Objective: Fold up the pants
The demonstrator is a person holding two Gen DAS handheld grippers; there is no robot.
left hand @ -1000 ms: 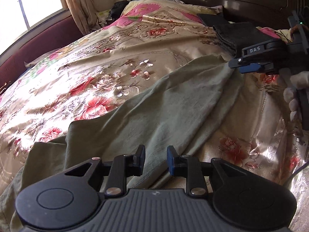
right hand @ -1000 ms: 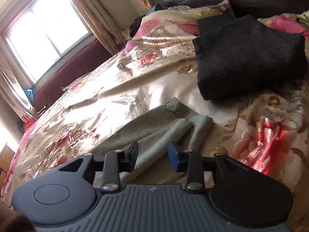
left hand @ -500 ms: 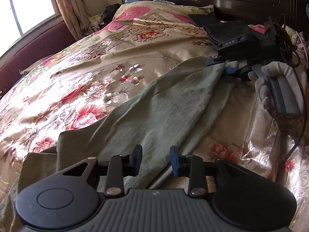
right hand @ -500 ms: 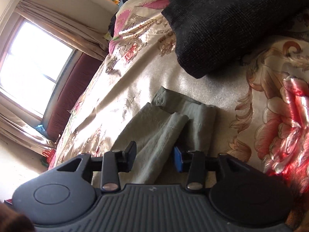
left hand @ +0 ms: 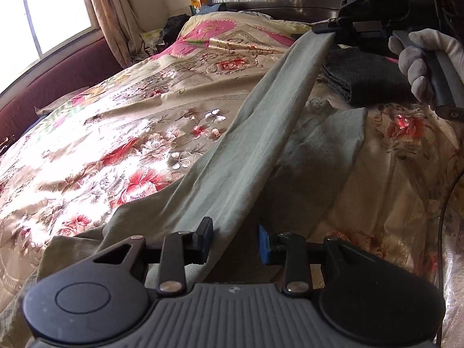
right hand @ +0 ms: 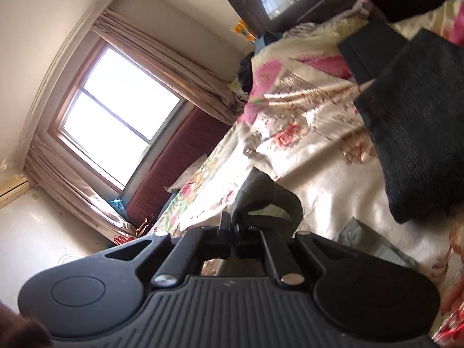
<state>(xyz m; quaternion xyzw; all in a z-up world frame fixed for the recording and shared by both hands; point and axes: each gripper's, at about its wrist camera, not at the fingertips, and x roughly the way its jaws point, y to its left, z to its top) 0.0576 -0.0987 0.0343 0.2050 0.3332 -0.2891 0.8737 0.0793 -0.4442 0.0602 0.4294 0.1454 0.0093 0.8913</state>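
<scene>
1. Your right gripper (left hand: 326,29), jaws clamped on one leg hem, lifts the green pants (left hand: 249,156) off the floral bed (left hand: 116,133), beside the folded dark garment (left hand: 368,81).
2. Your left gripper (left hand: 235,239) has jaws opening, cloth between them ungripped.
3. The fold looks barely begun: the second leg lies flat, nothing doubled over.
4. The waistband is hidden behind your left gripper; the right wrist view is blurred.
</scene>
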